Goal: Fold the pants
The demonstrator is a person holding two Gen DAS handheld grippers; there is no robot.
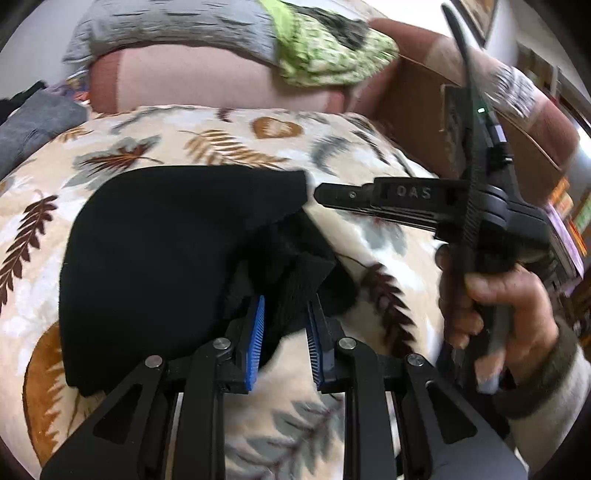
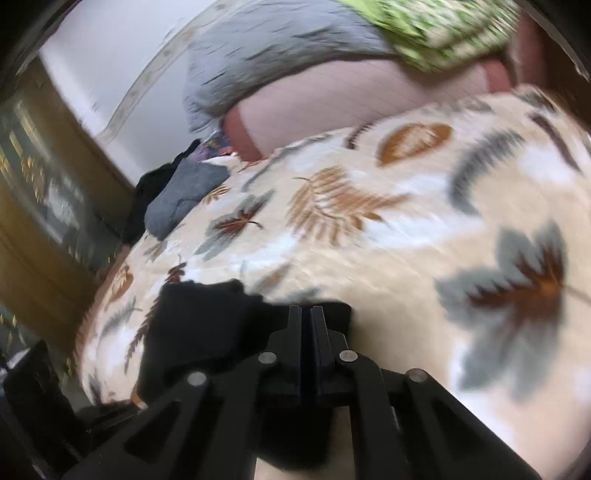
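The black pants (image 1: pixel 155 251) lie folded into a thick bundle on the leaf-patterned blanket (image 1: pixel 236 144). My left gripper (image 1: pixel 286 314) is open, its blue pads either side of a bunched edge of the pants. My right gripper (image 1: pixel 319 194) shows in the left wrist view as shut, its tip at the bundle's far right corner. In the right wrist view the right gripper (image 2: pixel 306 314) has its jaws closed together over the black pants (image 2: pixel 207 325); whether cloth is pinched between them is hidden.
A pink headboard cushion (image 1: pixel 207 81) with a grey cloth (image 1: pixel 166 26) and a green patterned cloth (image 1: pixel 325 48) lies beyond the blanket. Grey and dark garments (image 2: pixel 181 195) sit at the bed's far left. A wooden cabinet (image 2: pixel 44 206) stands left.
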